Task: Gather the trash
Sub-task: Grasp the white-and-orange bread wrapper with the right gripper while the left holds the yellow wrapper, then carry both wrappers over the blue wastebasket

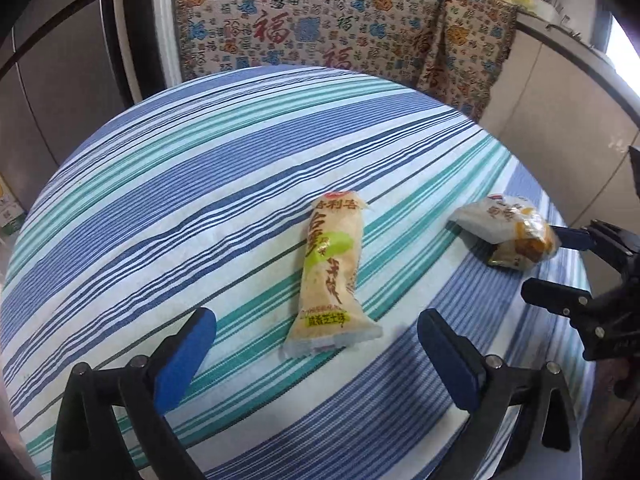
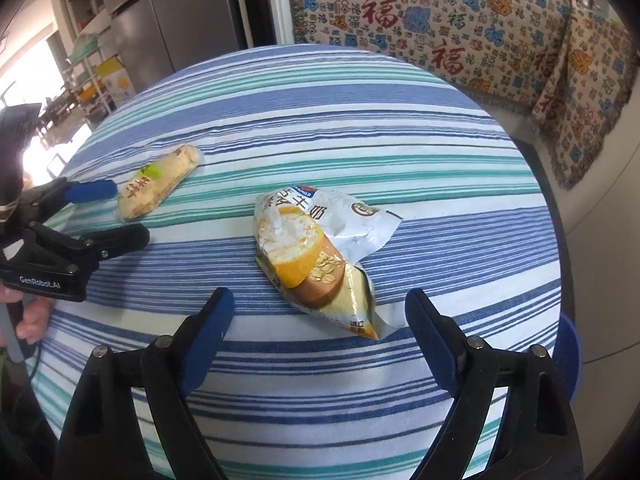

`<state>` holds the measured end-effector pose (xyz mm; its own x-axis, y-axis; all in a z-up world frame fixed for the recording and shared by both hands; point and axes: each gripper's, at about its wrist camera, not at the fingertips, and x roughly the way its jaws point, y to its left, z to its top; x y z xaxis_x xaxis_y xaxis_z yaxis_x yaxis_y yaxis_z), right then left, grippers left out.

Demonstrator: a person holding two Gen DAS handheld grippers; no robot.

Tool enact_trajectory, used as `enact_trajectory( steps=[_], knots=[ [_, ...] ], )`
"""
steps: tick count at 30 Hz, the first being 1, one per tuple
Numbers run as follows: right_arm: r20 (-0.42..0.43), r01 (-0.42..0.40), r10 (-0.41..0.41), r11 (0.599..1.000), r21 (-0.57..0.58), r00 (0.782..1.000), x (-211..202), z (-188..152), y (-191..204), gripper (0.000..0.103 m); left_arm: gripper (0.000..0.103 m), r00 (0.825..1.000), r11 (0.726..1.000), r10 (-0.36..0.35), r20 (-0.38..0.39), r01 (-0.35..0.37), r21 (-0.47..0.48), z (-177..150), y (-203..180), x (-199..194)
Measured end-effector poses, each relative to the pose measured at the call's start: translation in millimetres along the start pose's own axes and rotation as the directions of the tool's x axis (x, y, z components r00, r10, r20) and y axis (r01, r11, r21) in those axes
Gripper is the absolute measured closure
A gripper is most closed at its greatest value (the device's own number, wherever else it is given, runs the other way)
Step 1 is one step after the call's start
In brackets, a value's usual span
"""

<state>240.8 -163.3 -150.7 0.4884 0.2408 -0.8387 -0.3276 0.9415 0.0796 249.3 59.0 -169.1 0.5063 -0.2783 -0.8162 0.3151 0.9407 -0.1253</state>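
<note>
Jaws on both tools stand wide and hold nothing; each pair looks down at its own piece of trash on the striped worktop (image 1: 200, 184).

On the left, the left gripper (image 1: 316, 356) has the long cream-and-green wrapper (image 1: 330, 276) lying straight ahead of it, centred in the gap between the blue pads but a little beyond their tips, not touched by either. The wrapper's long axis runs near to far, almost along the line the tool points, leaning slightly. The jaws would therefore meet it across its narrow width, which I judge a good way to take it.

To the right, well apart from the first piece, lies the crumpled white-and-yellow cake packet (image 2: 316, 256). The right gripper (image 2: 320, 320) sits just short of it, the packet's near corner reaching in between the tips without touching them. It lies on a slant, its near end toward the right pad and its far end toward the left.

Each hand is nearest its own piece, so I would expect each only to push forward and down before closing.
</note>
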Motion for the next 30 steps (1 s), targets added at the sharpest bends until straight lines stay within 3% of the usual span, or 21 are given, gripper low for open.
enact_trajectory(
  steps=[3, 6, 8, 9, 10, 14, 20, 24, 27, 30],
  knots=[
    [-0.011, -0.012, 0.011, 0.998, -0.062, 1.000, -7, 9, 5, 0.015, 0.002, 0.999, 0.998, -0.041, -0.011, 0.042, 0.036, 10, -5, -2],
    [-0.031, -0.029, 0.026, 0.994, -0.108, 0.999, -2, 21, 12, 0.017, 0.005, 0.999, 0.997, -0.038, -0.030, 0.040, 0.064, 23, -14, 5],
    [-0.043, -0.018, 0.013, 0.993, -0.116, 0.999, 5, 26, 14, 0.033, 0.031, 0.999, 0.997, -0.013, -0.042, 0.016, 0.079, 28, -17, 8],
    [-0.056, -0.020, 0.014, 0.994, -0.111, 0.998, 7, 27, 13, 0.059, 0.059, 0.998, 0.997, -0.011, -0.054, 0.016, 0.080, 29, -17, 9],
    [-0.058, -0.032, 0.026, 0.995, -0.092, 0.998, 6, 27, 9, 0.062, 0.084, 0.998, 0.997, -0.017, -0.068, 0.022, 0.074, 30, -17, 10],
    [-0.011, -0.080, 0.080, 0.997, 0.019, 0.997, -18, 19, -17, 0.069, 0.089, 0.997, 0.997, -0.043, -0.066, 0.046, 0.056, 32, -22, 4],
    [0.074, -0.060, 0.047, 0.980, 0.187, 0.996, -77, -8, -96, 0.070, 0.090, 0.989, 0.987, -0.145, 0.003, 0.145, 0.069, 53, -77, -16],
    [0.093, 0.017, -0.048, 0.950, 0.313, 0.995, -118, -42, -166, 0.070, 0.090, 0.960, 0.954, -0.279, 0.028, 0.273, 0.125, 80, -153, -24],
    [0.069, 0.089, -0.128, 0.906, 0.413, 0.989, -134, -69, -223, 0.070, 0.090, 0.924, 0.910, -0.382, -0.004, 0.377, 0.172, 99, -222, -14],
    [0.027, 0.132, -0.169, 0.850, 0.510, 0.985, -136, -99, -273, 0.070, 0.090, 0.899, 0.876, -0.435, -0.047, 0.435, 0.207, 111, -289, 6]
  ],
)
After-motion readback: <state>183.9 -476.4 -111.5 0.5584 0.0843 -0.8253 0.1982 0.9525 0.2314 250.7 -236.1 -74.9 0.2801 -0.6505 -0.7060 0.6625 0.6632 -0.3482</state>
